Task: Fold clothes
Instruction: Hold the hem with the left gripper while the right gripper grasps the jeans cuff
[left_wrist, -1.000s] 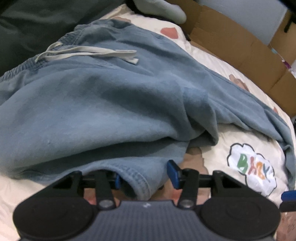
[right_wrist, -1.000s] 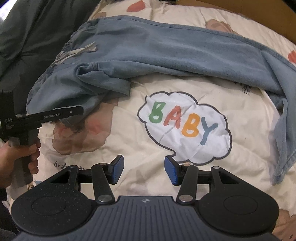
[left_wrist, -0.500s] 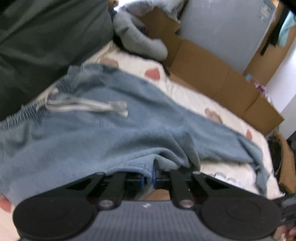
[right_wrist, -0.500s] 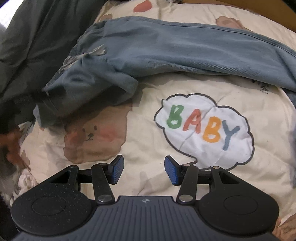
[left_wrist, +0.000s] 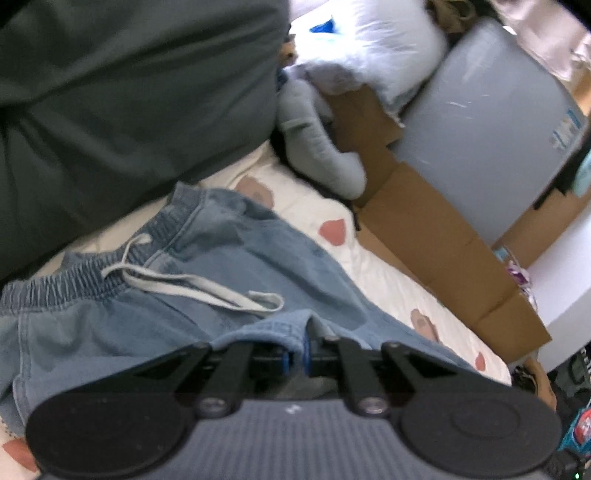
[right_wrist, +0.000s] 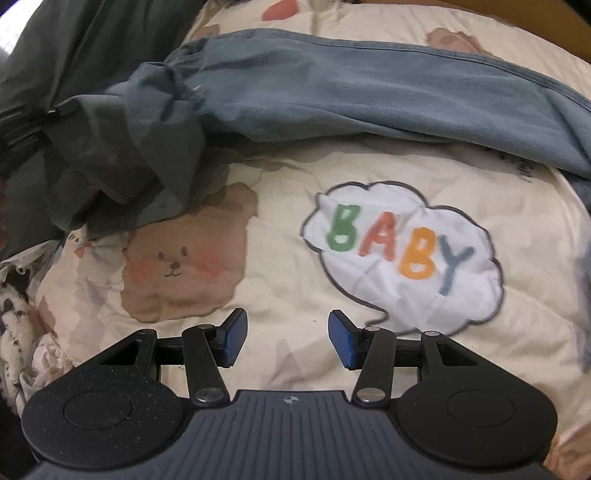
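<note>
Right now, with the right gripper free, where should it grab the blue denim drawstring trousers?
Probably the far trouser-leg end of the blue denim drawstring trousers, at the right edge. Come from the right, jaws across the hem: that leg lies long and flat on the cream bedspread; left gripper already pinches the other hem.

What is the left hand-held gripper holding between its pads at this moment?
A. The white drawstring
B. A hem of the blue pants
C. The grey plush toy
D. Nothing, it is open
B. In the left wrist view the left hand-held gripper has its jaws pressed together on a hem fold of the blue pants, while the white drawstring lies loose farther up on the fabric.
</note>
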